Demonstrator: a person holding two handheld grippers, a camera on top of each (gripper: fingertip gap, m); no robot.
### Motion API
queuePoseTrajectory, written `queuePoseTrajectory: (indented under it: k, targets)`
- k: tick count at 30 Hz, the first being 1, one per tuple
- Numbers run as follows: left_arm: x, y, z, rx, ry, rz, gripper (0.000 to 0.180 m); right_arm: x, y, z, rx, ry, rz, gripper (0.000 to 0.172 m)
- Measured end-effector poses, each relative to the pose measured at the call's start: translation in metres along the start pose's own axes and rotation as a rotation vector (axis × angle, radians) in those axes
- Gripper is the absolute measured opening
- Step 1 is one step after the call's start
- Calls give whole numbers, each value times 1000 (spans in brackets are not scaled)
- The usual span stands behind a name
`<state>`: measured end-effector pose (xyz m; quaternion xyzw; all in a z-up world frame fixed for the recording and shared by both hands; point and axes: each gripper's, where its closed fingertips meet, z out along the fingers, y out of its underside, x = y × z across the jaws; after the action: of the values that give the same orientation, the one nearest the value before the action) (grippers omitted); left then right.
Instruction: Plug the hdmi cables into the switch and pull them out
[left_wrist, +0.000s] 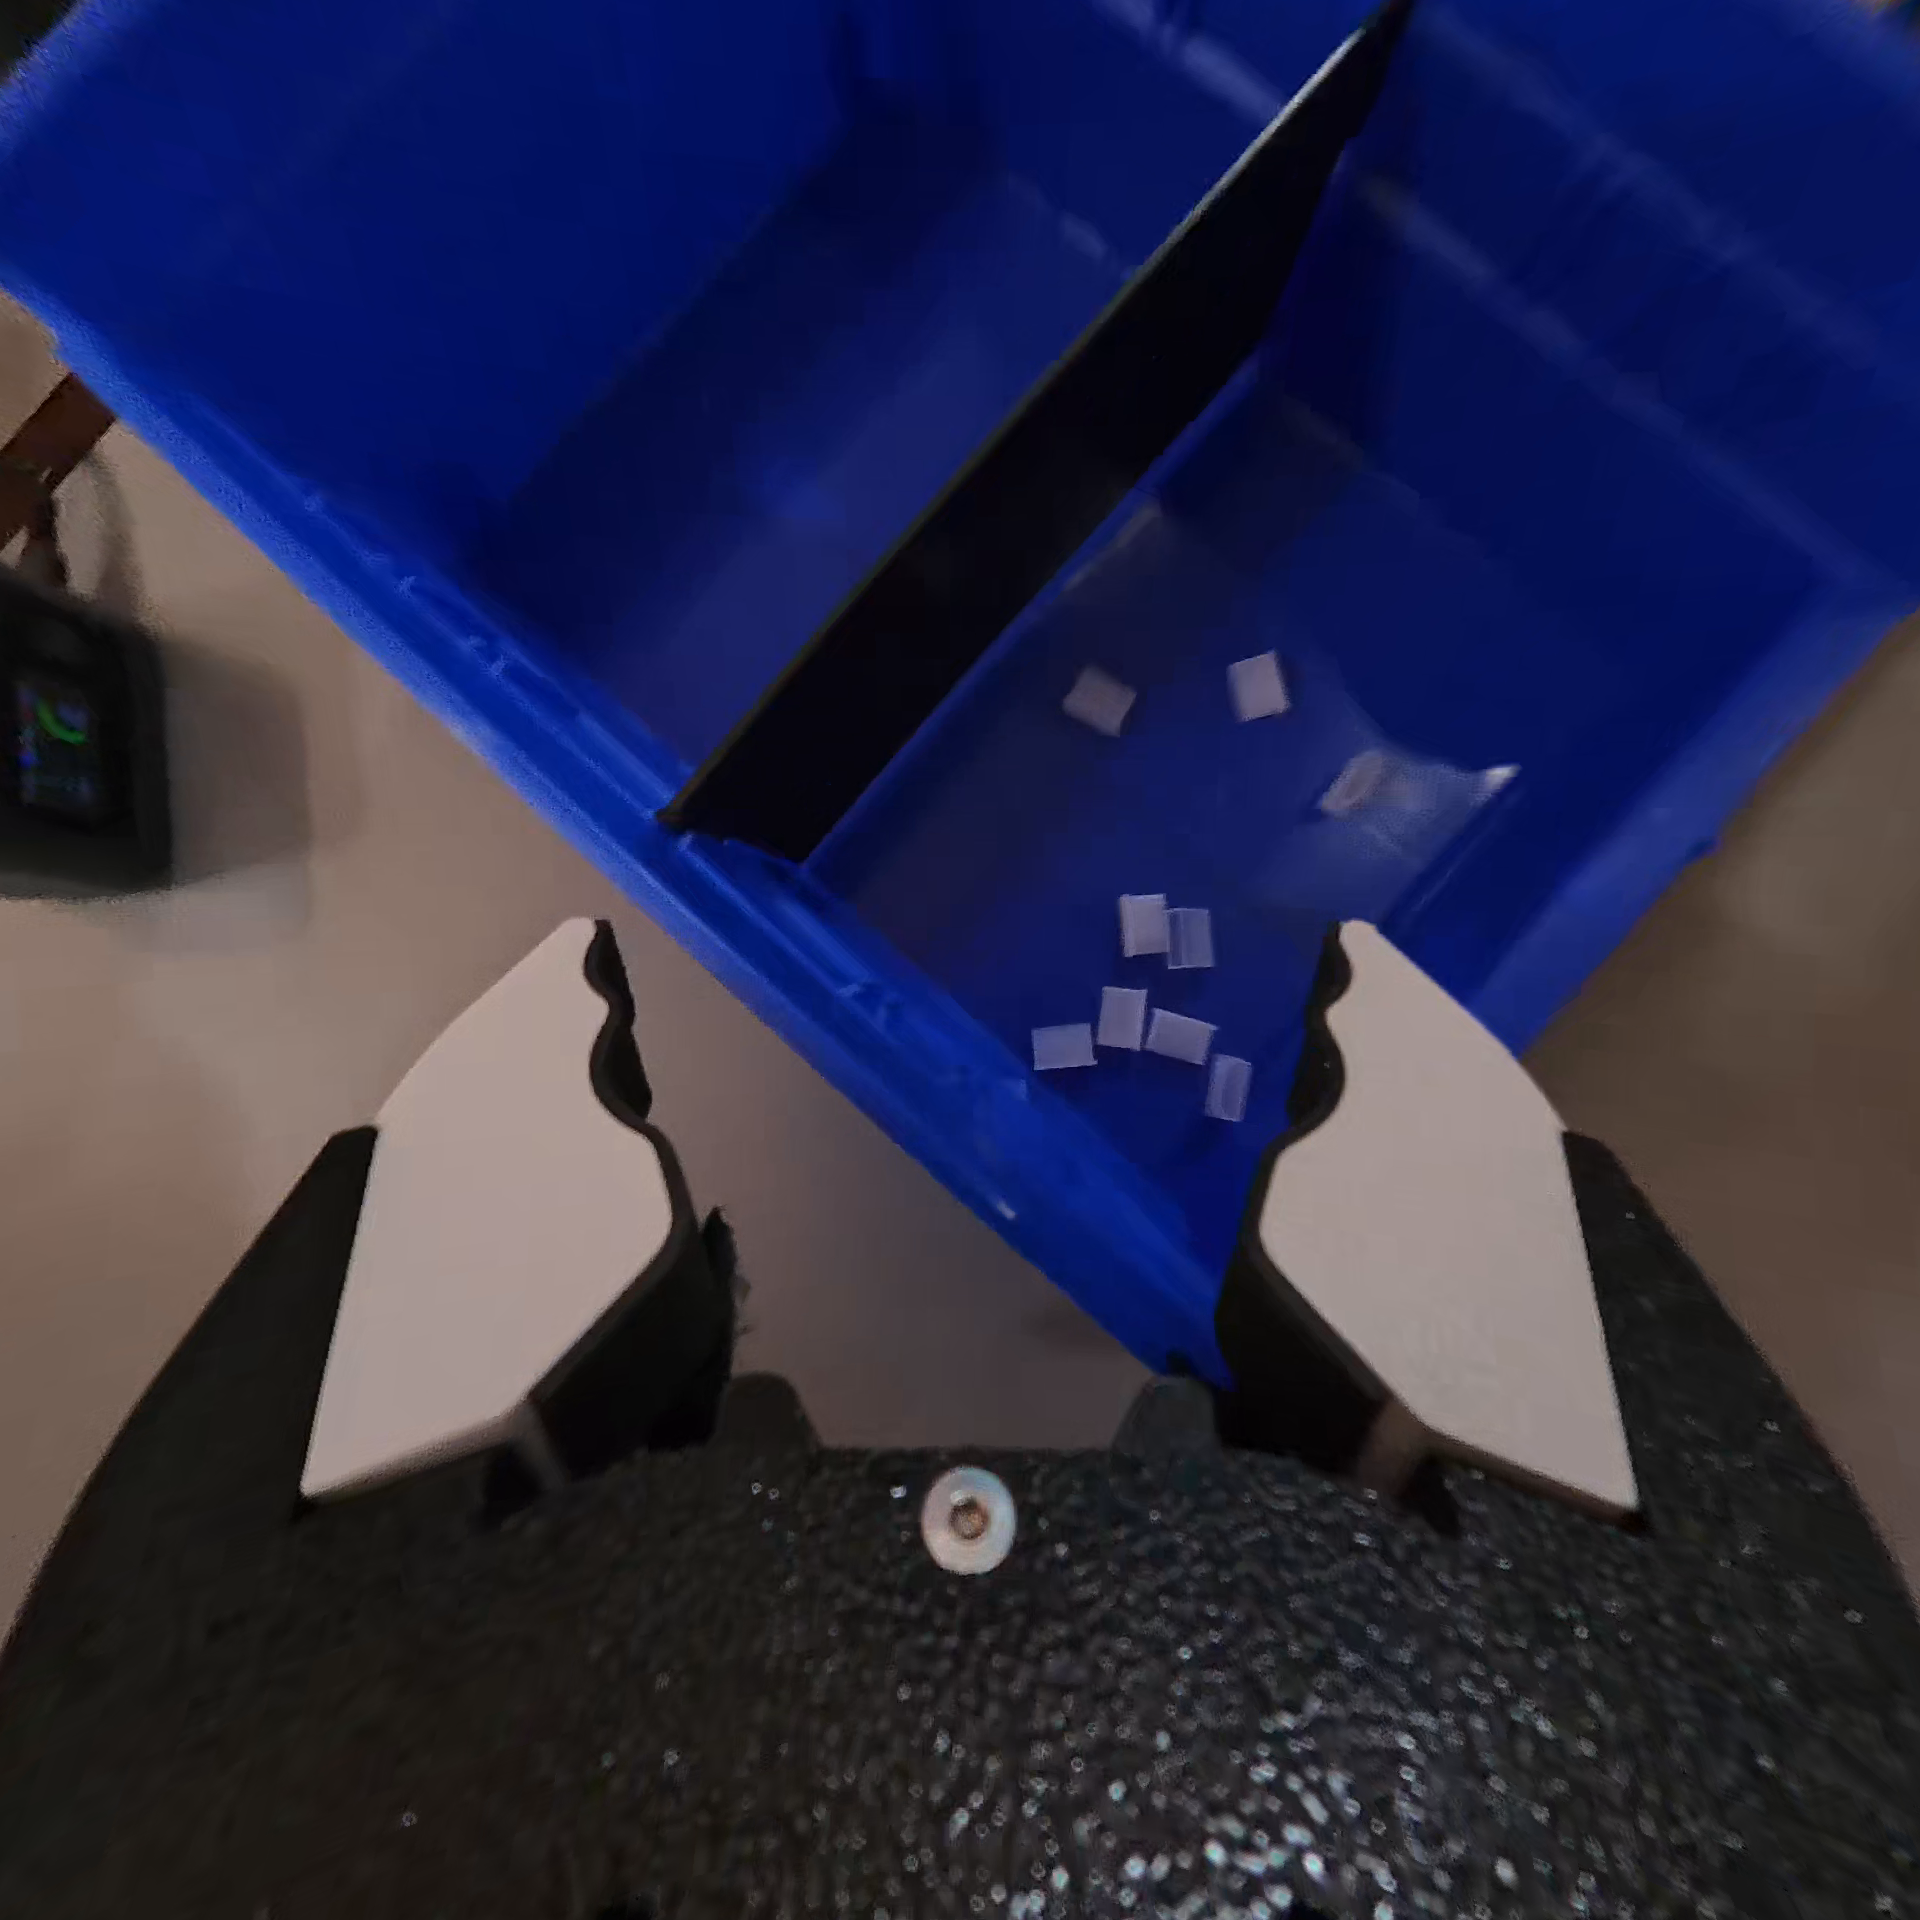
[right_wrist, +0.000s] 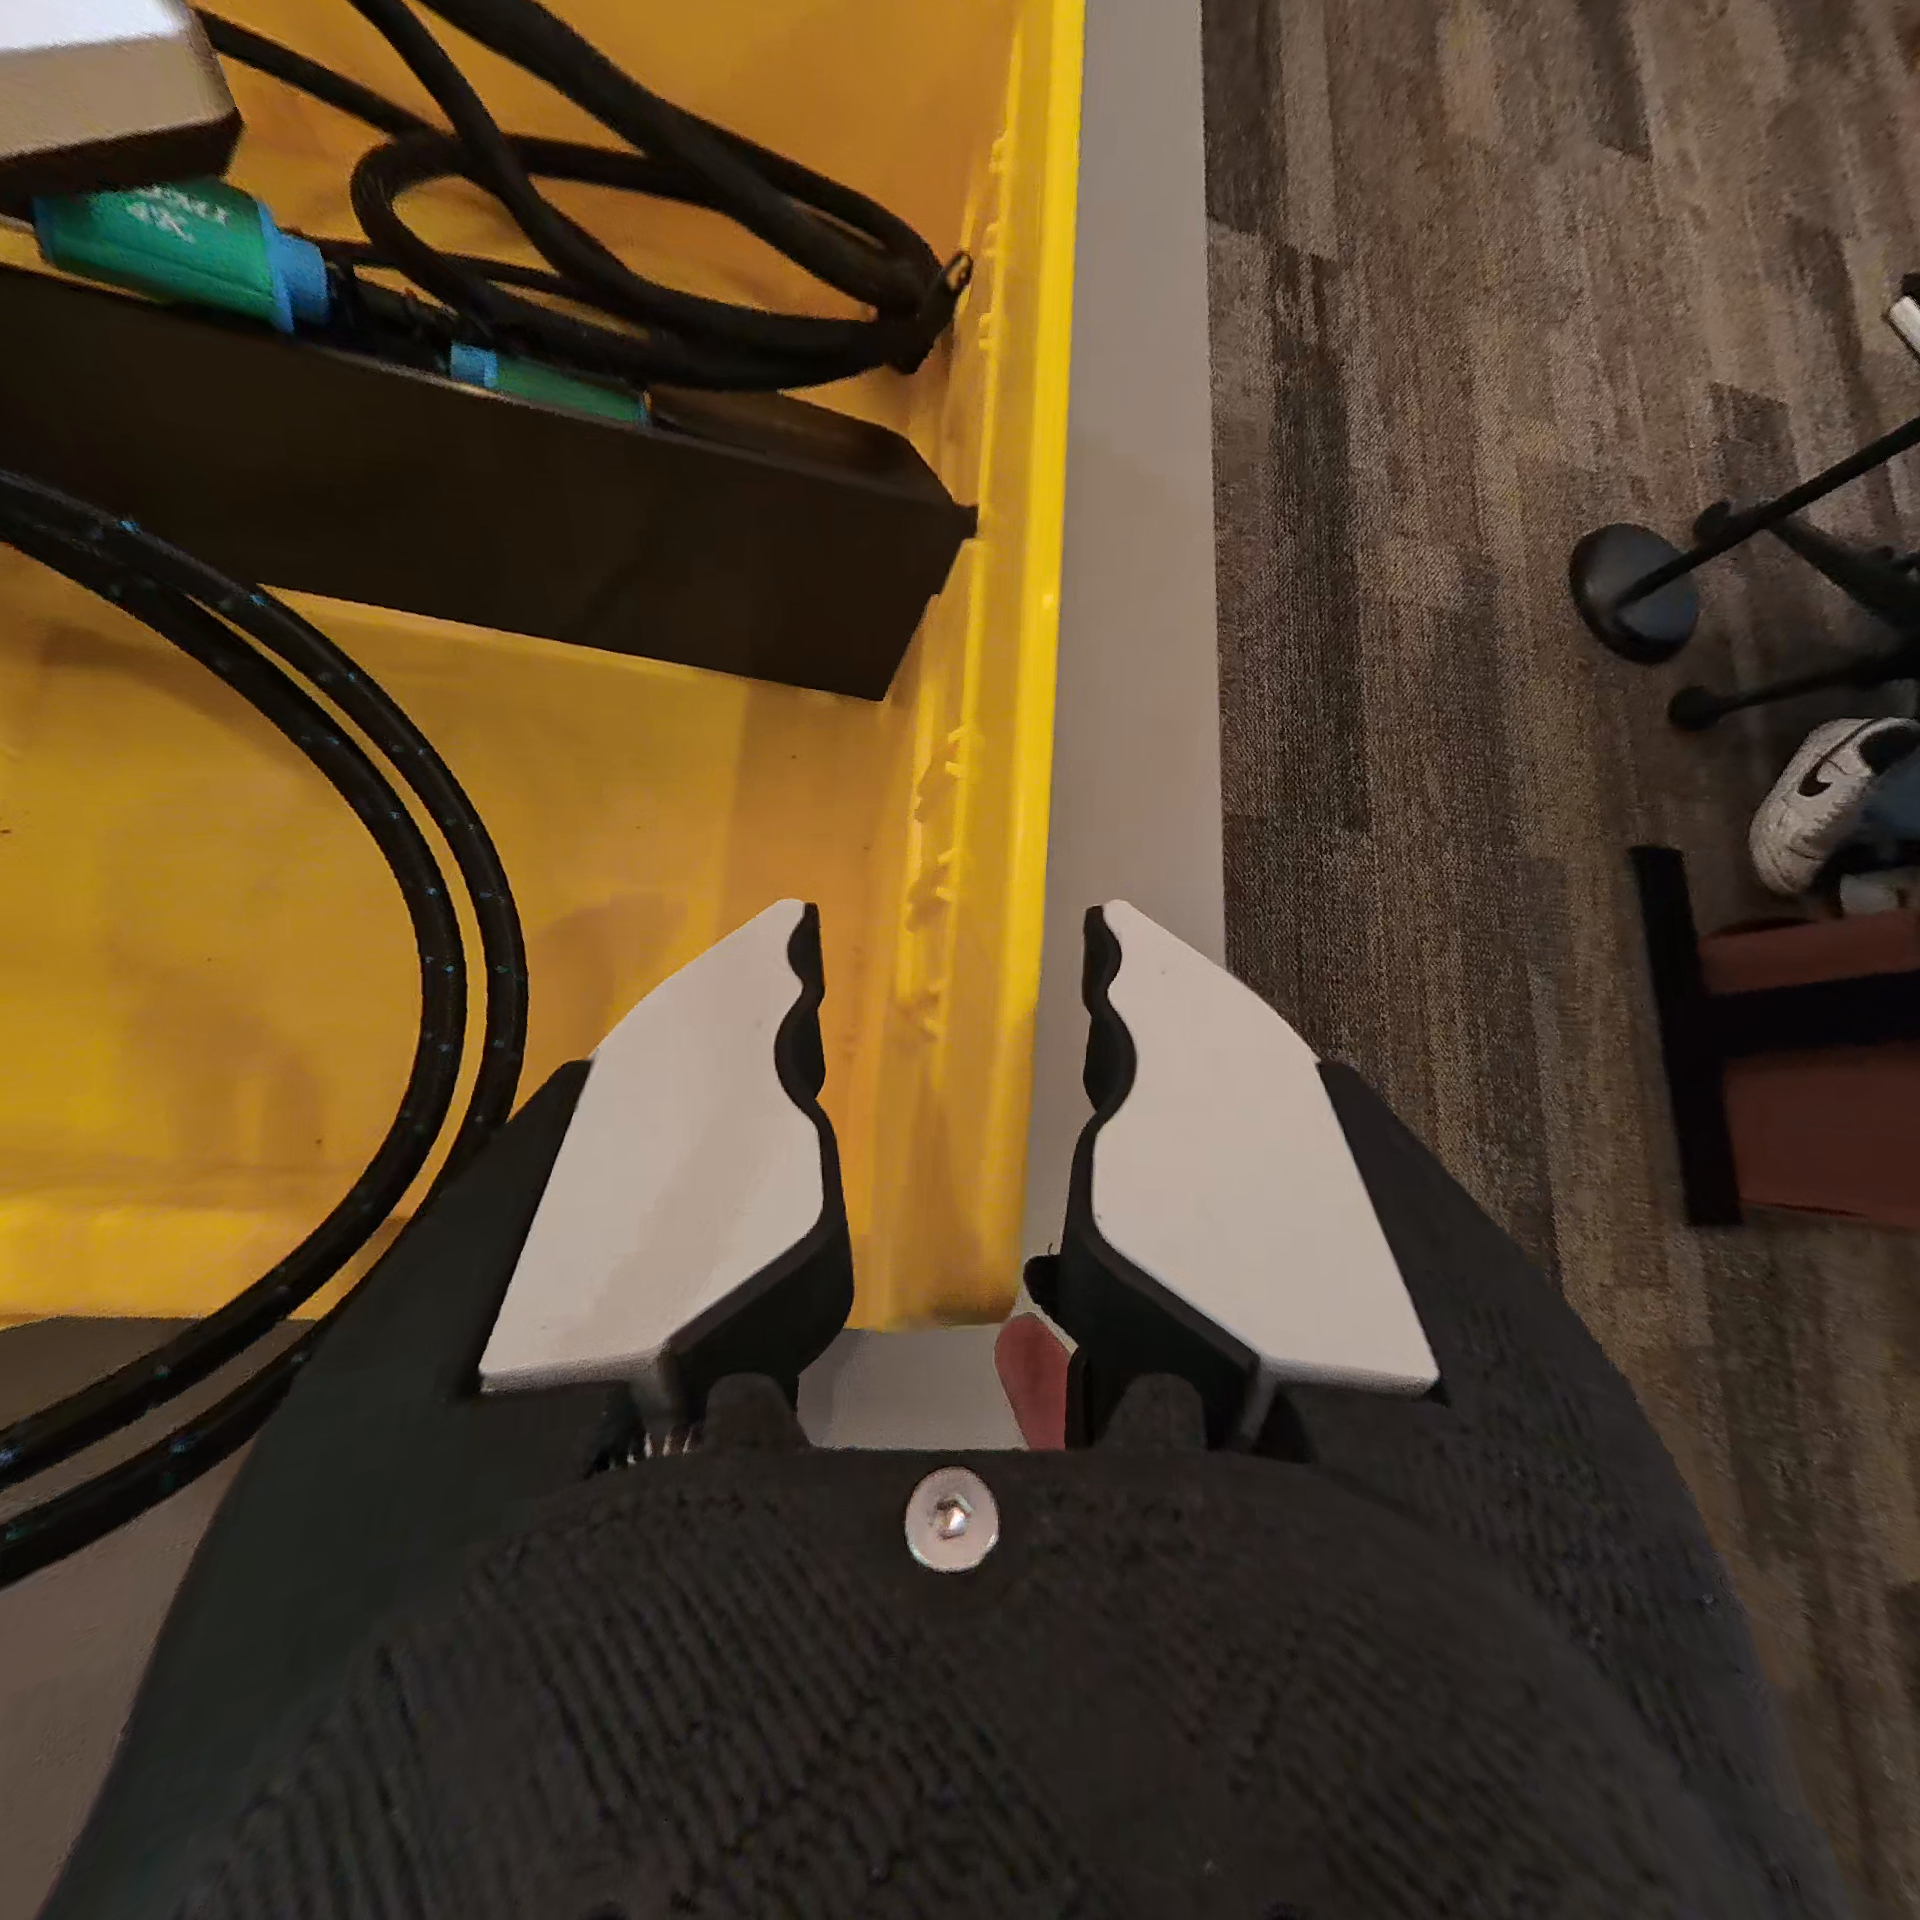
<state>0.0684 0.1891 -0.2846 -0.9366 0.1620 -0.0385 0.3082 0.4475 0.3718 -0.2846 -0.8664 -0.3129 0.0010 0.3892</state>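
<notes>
Here, the left gripper hangs with its fingers spread wide and nothing between the pads, over the near corner of a blue bin on a pale table. The bin's near wall cuts diagonally across the gap, from lower right to upper left. The right finger overlaps the corner compartment, where small white pieces lie scattered and flat. A black divider crosses the bin from that wall towards the upper right. Off to the left sits a blurred dark device with a lit screen.

The right gripper straddles the side wall of a yellow bin. That wall runs straight ahead, in line with the fingers, and a gap shows on each side, so neither pad presses it. Inside the bin, black cables curve to the left, another divider spans it, and green plugs lie beyond. Carpet and a shoe show to the right.
</notes>
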Motion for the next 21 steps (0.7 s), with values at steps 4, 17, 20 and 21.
queuePoseTrajectory:
  k: [4, 17, 20, 21]
  targets:
    - [-22, 20, 13, -105, -123, -55, 96, 3, 0, 2, 0, 102, -47, 36]
    - [-54, 63, -20, 70, 59, -243, 10, -39, 7, -24, 138, -35, 94, 6]
    - [-60, 90, -43, 102, 46, -262, 10, -50, 7, -29, 169, -5, 118, 6]
    - [-64, 100, -52, 116, 37, -279, 10, -54, 7, -31, 175, -5, 132, 6]
